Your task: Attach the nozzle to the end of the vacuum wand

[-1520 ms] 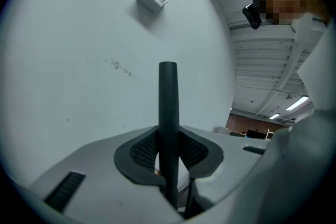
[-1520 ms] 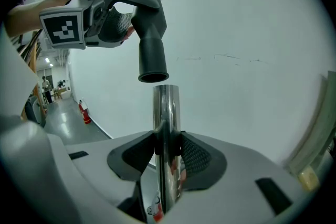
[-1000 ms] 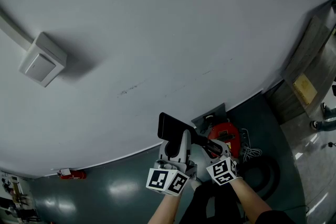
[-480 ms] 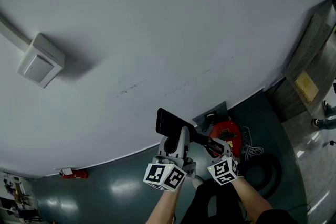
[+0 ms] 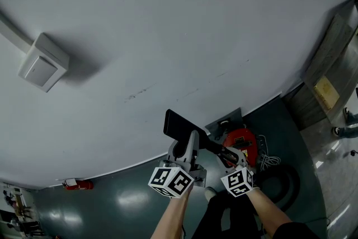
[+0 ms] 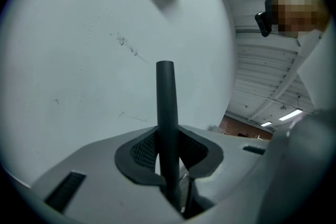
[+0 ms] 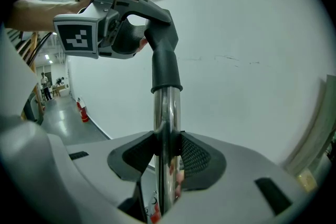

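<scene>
While the right gripper [image 5: 228, 160] sits where it was a second ago, the left gripper [image 5: 188, 149] has drifted left and a little higher in the head view. The nozzle [image 5: 177, 126] has gone with it, its flat end now nearer the white wall [image 5: 168, 36].

Nozzle and vacuum wand [image 7: 167, 118] form one line in the air above the dark floor [image 5: 112, 198], running from the right gripper up and left, with the nozzle's broad end aimed at the wall. In the right gripper view the chrome wand rises straight up, its top end inside the nozzle's black collar; above that the nozzle bends left.

The left gripper's jaws are closed on the nozzle's narrow body, whose flat end juts beyond them. The right gripper's jaws are clamped on the wand, just below the collar.
</scene>
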The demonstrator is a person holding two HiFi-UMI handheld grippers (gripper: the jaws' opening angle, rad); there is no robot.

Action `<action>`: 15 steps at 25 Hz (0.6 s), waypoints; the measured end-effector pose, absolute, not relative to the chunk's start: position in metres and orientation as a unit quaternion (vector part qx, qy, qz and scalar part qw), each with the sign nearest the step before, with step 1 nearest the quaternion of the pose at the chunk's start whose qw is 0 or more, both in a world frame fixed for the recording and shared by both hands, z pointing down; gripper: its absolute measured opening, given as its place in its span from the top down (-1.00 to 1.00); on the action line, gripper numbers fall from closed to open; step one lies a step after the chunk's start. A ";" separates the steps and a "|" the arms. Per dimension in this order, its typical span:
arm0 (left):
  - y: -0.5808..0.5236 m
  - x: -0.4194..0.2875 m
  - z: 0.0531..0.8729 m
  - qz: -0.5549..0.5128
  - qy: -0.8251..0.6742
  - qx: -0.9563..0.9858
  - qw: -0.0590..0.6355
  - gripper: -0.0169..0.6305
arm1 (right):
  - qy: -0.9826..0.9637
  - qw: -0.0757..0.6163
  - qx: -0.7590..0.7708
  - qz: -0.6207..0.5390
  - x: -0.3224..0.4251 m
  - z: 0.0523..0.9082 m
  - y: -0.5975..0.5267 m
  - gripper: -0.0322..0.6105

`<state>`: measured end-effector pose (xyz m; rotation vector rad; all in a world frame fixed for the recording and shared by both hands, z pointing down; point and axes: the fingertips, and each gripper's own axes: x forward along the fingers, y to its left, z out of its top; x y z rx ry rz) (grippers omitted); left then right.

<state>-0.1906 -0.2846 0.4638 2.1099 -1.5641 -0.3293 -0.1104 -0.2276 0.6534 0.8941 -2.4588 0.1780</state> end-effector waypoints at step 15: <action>-0.277 -0.180 0.469 -0.115 -0.573 0.777 0.233 0.69 | -0.905 0.261 0.329 0.071 -0.113 0.658 -0.224 0.41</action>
